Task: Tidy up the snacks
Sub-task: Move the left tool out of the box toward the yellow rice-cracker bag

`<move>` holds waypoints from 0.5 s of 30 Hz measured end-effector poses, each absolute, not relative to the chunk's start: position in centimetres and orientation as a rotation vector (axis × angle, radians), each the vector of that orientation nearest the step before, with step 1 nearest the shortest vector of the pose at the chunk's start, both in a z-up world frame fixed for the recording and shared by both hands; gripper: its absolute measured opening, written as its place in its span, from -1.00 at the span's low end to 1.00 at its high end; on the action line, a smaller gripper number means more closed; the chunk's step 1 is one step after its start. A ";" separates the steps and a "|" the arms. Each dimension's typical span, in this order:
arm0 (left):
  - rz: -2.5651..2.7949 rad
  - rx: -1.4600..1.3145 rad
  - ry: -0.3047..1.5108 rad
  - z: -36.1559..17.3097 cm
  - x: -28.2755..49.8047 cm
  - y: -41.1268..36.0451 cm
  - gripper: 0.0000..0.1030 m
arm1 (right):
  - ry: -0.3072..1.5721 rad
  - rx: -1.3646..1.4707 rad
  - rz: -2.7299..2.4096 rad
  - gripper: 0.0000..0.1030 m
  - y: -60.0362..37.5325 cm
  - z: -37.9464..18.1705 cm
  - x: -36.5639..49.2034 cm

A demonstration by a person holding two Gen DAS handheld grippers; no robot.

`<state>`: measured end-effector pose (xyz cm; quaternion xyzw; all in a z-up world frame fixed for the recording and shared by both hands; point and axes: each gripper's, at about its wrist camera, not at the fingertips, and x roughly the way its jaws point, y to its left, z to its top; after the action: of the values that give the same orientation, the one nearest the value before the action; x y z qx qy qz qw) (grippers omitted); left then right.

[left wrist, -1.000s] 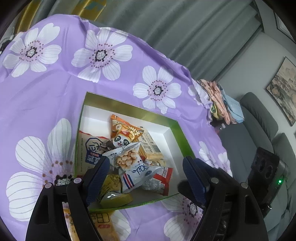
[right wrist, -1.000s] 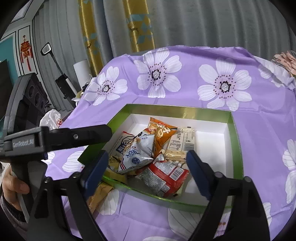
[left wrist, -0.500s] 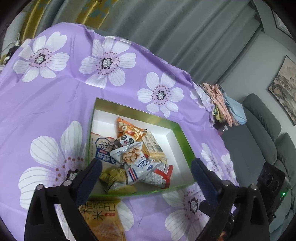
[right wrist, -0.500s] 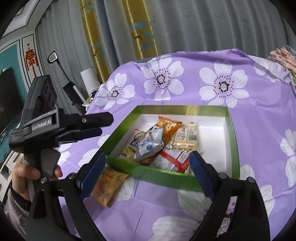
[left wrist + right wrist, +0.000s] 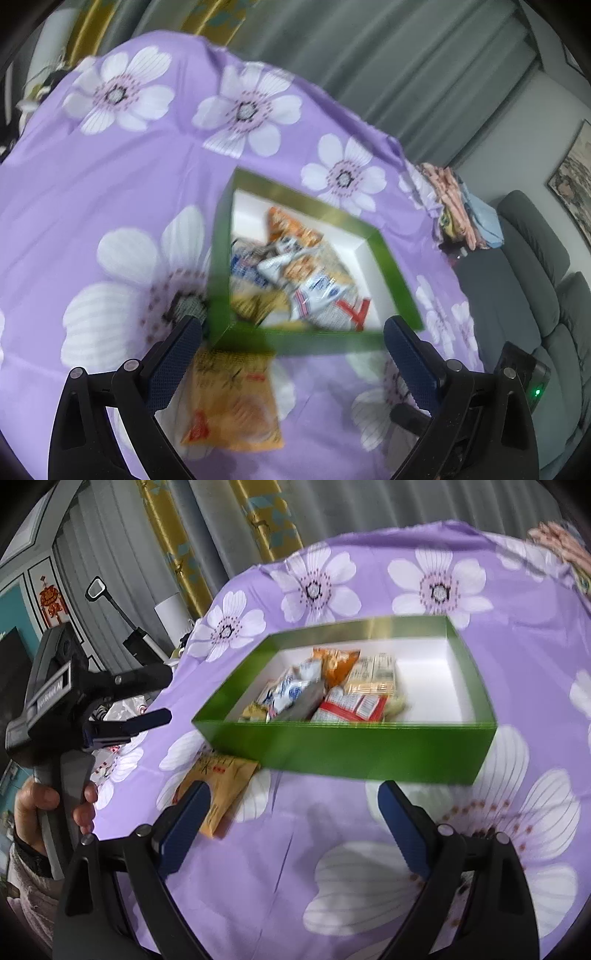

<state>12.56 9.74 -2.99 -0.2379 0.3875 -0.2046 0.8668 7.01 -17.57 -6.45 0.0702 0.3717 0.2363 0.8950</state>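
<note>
Against the near wall of the green box (image 5: 347, 749), outside it, lies a yellow snack packet (image 5: 232, 398). Just short of it, the left gripper (image 5: 291, 365) hangs with jaws spread, empty; the right gripper (image 5: 293, 827) likewise, released.

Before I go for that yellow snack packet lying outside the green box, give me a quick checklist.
1. Left gripper open and empty: ok.
2. Right gripper open and empty: ok.
3. Yellow snack packet flat on the purple flowered cloth, outside the box: ok.
4. Packet clear of the green cardboard box: not ok, its far end meets the box wall.
5. Room in the box: ok, its right part is bare.
</note>
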 end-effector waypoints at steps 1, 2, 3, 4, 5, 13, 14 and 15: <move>-0.420 -0.506 0.821 -3.5 12.2 10.1 0.91 | 0.780 0.149 0.496 0.80 -17.4 -6.8 6.8; -0.416 -0.514 0.828 -4.0 11.9 10.5 0.91 | 0.788 0.150 0.499 0.80 -17.3 -7.0 6.7; -0.414 -0.524 0.834 -4.3 11.6 10.7 0.91 | 0.794 0.152 0.503 0.80 -17.2 -7.2 6.6; -0.413 -0.535 0.840 -4.7 11.4 10.9 0.91 | 0.801 0.156 0.509 0.80 -17.1 -7.3 6.5; -0.414 -0.552 0.851 -5.2 11.2 11.2 0.91 | 0.807 0.161 0.516 0.80 -16.9 -7.5 6.5; -0.419 -0.606 0.893 -6.8 10.9 11.7 0.91 | 0.844 0.178 0.571 0.80 -15.2 -8.5 6.0; -0.419 -0.598 0.897 -6.9 10.9 11.6 0.91 | 0.849 0.177 0.574 0.80 -15.0 -8.7 6.0; -0.414 -0.584 0.904 -7.0 10.9 11.4 0.91 | 0.854 0.177 0.578 0.80 -14.7 -8.9 6.1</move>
<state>10.89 11.40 -6.98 -0.2760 0.4272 -0.1956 0.8384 6.08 -14.74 -8.90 0.0845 0.4078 0.2759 0.8663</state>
